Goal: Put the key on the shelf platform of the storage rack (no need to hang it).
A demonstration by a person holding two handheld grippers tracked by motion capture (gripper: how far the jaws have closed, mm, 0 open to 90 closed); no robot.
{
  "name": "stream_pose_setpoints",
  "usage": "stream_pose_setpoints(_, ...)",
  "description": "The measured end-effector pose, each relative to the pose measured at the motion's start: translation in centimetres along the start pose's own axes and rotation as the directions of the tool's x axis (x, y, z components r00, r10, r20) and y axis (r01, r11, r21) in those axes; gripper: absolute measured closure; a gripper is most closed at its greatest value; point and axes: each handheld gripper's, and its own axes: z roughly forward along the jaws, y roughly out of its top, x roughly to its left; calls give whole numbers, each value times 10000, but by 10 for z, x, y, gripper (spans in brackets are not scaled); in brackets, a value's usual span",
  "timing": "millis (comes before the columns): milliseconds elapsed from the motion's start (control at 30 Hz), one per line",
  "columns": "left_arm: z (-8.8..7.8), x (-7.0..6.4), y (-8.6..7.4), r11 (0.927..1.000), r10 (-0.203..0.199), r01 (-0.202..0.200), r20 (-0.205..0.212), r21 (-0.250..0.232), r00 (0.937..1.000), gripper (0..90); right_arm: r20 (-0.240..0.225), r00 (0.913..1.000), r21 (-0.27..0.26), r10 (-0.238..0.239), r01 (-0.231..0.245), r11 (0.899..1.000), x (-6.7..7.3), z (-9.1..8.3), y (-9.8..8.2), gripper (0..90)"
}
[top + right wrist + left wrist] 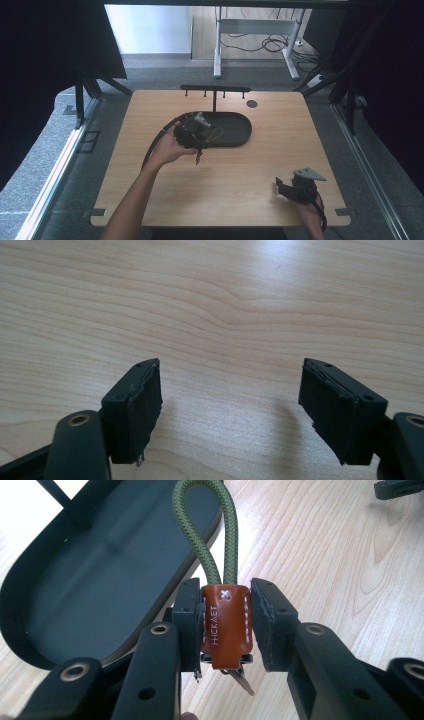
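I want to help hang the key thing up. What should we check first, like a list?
1. Brown leather tag sits between the left gripper jaws: ok.
2. Both jaws pressing it firmly: cannot tell, a slight gap shows on one side.
3. Green cord loop hangs free, not snagged: ok.
4. Hook rack stands upright behind the black tray: ok.
5. Right gripper is open, holding nothing, over bare table: ok.

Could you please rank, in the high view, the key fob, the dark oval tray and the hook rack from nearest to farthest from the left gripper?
1. Key fob, between the left gripper's jaws.
2. Dark oval tray, just beyond and to its right.
3. Hook rack, at the table's far edge.
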Motion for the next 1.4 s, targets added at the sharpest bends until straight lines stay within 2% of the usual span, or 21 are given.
stream_pose_setpoints(400, 9, -1, -5, 9999, -36, 33, 166, 143, 9999, 671, -154, 9988, 220, -458, 461, 9987, 11, 5, -1, 244)
stream_pose_setpoints(533, 11, 0, -6, 9998, -73, 69, 214, 165, 9997, 671, -201, 9987, 247, -466, 470, 9986, 12, 5, -1, 245)
stream_pose_setpoints(767, 4, 2, -4, 10000, -40, 39, 118, 79, 9999, 670, -202, 9988, 241, -440, 445, 9987, 12, 5, 0, 245)
stream_pose_setpoints(1033, 7, 0, -4, 9999, -17, 14, 166, 150, 9999, 669, -244, 9988, 252, -425, 431, 9988, 11, 5, 0, 241)
stream_pose_setpoints(1167, 14, 1, -8, 9996, -110, 102, 324, 263, 9994, 668, -272, 9986, 258, -457, 464, 9986, 11, 6, 0, 235)
stream_pose_setpoints(1267, 22, 5, -14, 9987, -398, 387, 351, 328, 9986, 661, -251, 9986, 258, -475, 481, 9985, 11, 6, 0, 235)
stream_pose_setpoints(1400, 24, 10, -18, 9980, -544, 532, 361, 346, 9979, 664, -247, 9987, 262, -452, 459, 9986, 12, 6, 0, 235)
